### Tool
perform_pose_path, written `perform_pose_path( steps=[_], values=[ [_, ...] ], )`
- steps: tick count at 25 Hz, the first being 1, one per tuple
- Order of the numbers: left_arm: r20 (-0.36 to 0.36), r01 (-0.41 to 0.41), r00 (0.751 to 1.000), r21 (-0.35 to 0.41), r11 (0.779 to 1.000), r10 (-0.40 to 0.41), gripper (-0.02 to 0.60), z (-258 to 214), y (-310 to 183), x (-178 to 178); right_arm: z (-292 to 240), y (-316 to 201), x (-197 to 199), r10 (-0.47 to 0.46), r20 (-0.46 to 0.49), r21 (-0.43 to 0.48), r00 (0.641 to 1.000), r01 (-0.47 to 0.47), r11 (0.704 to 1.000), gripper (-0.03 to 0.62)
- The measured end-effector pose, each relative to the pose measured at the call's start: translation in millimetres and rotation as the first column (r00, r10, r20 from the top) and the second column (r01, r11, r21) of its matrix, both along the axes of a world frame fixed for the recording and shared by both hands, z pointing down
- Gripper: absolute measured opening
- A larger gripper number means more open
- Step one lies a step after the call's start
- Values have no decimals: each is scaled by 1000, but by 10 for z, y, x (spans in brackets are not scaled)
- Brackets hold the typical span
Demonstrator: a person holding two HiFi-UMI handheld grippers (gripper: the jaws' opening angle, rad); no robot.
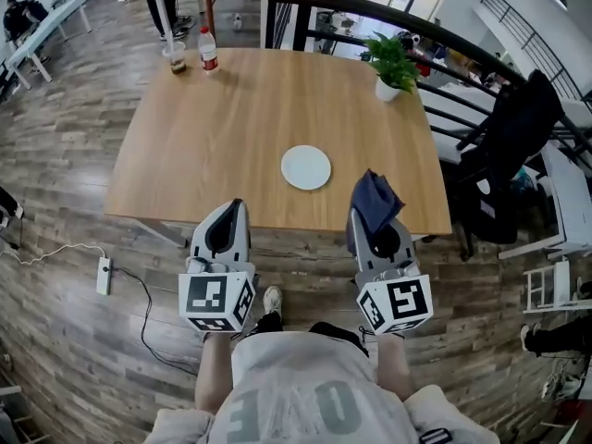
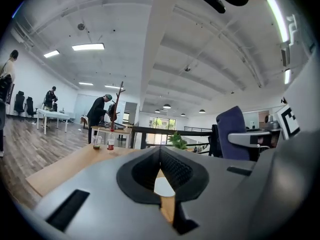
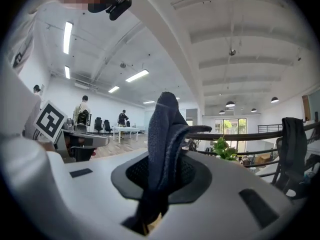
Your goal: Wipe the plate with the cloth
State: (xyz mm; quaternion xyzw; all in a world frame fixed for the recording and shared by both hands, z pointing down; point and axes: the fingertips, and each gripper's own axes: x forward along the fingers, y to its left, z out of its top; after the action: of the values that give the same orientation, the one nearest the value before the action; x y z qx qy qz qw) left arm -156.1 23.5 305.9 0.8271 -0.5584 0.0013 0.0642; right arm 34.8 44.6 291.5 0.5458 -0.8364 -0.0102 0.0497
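Observation:
A small white plate (image 1: pixel 306 167) lies on the wooden table (image 1: pixel 231 128), near its front edge; a sliver of the plate (image 2: pixel 164 186) shows between the jaws in the left gripper view. My left gripper (image 1: pixel 236 204) is shut and empty, at the table's front edge, left of the plate. My right gripper (image 1: pixel 372 209) is shut on a dark blue cloth (image 1: pixel 376 199), just right of the plate at the same edge. In the right gripper view the cloth (image 3: pixel 165 149) stands up between the jaws and hides what lies ahead.
A cup (image 1: pixel 176 56) and a red-labelled bottle (image 1: pixel 208 49) stand at the table's far left corner, a potted plant (image 1: pixel 393 65) at the far right. A black railing (image 1: pixel 407 26) runs behind. A chair with a dark coat (image 1: pixel 518 146) stands right of the table.

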Motion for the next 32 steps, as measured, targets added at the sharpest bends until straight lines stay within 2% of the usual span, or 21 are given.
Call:
perform_pose_path(
  steps=[4, 7, 9, 11, 13, 16, 18, 21, 24, 28, 30, 32],
  values=[
    [-21, 8, 1000, -11, 1000, -8, 6, 16, -481, -94, 30, -389, 19, 9, -20, -14, 1000, -9, 1000, 60],
    [-27, 13, 1000, -53, 999, -14, 7, 145, -785, 17, 117, -683, 117, -2, -18, -36, 1000, 1, 999, 60],
    [5, 6, 1000, -70, 998, -6, 6, 210, -964, 184, 180, -906, 213, -13, -6, -45, 1000, 13, 999, 60],
    [43, 1, 999, -57, 998, 1, 7, 180, -1173, 360, 244, -1185, 285, -26, 14, -46, 1000, 26, 999, 60],
    [50, -1, 999, -47, 999, 4, 6, 126, -1372, 501, 311, -1444, 298, -43, 33, -58, 999, 45, 997, 60],
    [53, -8, 999, -51, 999, 11, 6, 71, -1642, 700, 291, -1711, 272, -117, 30, -48, 993, 118, 992, 60],
    [83, -11, 996, -28, 1000, 14, 6, -18, -1843, 834, 257, -1877, 291, -156, 38, -30, 987, 157, 987, 60],
    [132, -12, 991, -15, 1000, 14, 6, -81, -2055, 1017, 311, -2070, 380, -178, 87, -49, 980, 183, 982, 60],
    [143, -24, 989, -63, 998, 32, 6, 111, -2195, 1117, 398, -2220, 477, -158, 109, -84, 981, 167, 982, 60],
    [89, -91, 991, -136, 986, 104, 13, 426, -2327, 1121, 451, -2345, 520, -102, 136, -120, 985, 119, 986, 60],
    [134, -112, 982, -161, 981, 134, 63, 564, -2427, 1114, 453, -2387, 531, -71, 153, -133, 986, 92, 987, 60],
    [188, -110, 970, -222, 969, 153, 119, 834, -2509, 1065, 447, -2408, 495, -68, 157, -134, 985, 89, 987, 60]
  ],
)
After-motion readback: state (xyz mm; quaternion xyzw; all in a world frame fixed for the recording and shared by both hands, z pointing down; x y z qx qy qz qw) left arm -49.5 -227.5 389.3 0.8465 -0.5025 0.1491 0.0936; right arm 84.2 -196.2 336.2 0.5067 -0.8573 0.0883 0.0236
